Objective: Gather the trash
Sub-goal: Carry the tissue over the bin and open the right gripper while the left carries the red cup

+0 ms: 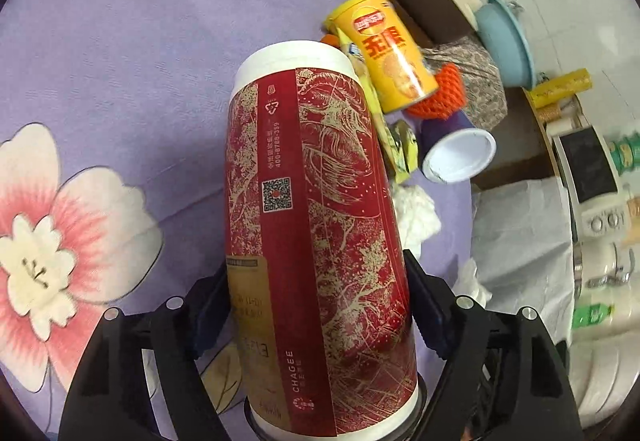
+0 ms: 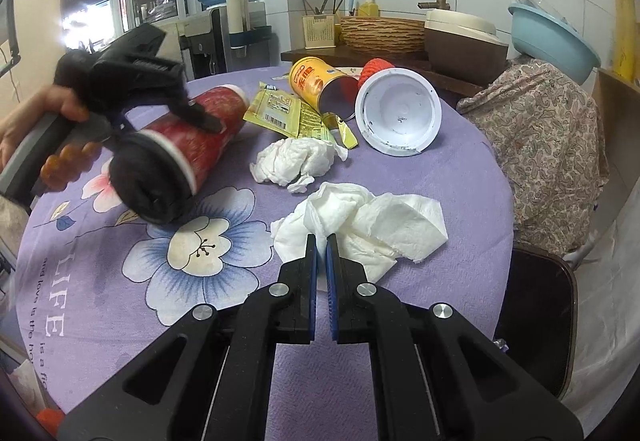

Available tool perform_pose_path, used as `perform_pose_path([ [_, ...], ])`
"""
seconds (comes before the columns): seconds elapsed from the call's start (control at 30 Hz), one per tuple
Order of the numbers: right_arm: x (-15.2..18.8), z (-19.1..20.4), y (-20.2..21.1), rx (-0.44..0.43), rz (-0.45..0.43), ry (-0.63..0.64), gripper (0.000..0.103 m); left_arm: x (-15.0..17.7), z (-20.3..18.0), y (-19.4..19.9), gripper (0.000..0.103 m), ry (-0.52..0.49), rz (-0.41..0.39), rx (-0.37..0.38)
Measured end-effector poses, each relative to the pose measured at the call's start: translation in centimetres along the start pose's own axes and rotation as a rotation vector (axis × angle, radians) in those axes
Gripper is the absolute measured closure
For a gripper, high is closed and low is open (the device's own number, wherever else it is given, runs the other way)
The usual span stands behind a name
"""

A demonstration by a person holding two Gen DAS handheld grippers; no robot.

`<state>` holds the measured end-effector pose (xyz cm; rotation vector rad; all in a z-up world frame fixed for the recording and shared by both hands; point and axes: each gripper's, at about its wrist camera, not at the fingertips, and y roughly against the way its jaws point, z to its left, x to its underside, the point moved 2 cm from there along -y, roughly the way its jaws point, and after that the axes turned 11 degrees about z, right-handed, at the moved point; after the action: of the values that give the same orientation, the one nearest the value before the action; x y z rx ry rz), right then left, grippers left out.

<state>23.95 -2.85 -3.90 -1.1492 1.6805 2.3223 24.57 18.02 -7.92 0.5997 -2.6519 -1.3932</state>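
Note:
My left gripper (image 1: 316,293) is shut on a tall red paper cup (image 1: 312,221) with a black lid. In the right wrist view the cup (image 2: 192,129) lies tilted over the purple flowered tablecloth (image 2: 440,181), the left gripper (image 2: 160,93) clamped round it. My right gripper (image 2: 321,241) is shut on the edge of a crumpled white tissue (image 2: 376,225). Other trash lies beyond: a second tissue (image 2: 296,161), yellow wrappers (image 2: 280,109), a yellow chip can (image 2: 316,85) on its side, and a tipped purple cup with a white inside (image 2: 400,113).
An orange foam net (image 2: 374,67) lies behind the purple cup. A patterned cloth bundle (image 2: 548,145) and a blue basin (image 2: 552,37) stand at the right. A counter with a wicker basket (image 2: 380,31) is behind the table. A dark chair seat (image 2: 536,313) is at the lower right.

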Motion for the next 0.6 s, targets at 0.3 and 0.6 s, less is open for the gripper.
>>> perform_pose_path([
  [0.3,1.0,-0.2,0.7,-0.015,-0.051,-0.017,0.098,7.2,-4.4,3.3,0.027,-0.293,-0.31,-0.136],
  [0.6,2.1,-3.1,1.7,0.014,-0.077,-0.097,0.098,9.0,-13.5,0.2,0.027,-0.562,-0.458,-0.145],
])
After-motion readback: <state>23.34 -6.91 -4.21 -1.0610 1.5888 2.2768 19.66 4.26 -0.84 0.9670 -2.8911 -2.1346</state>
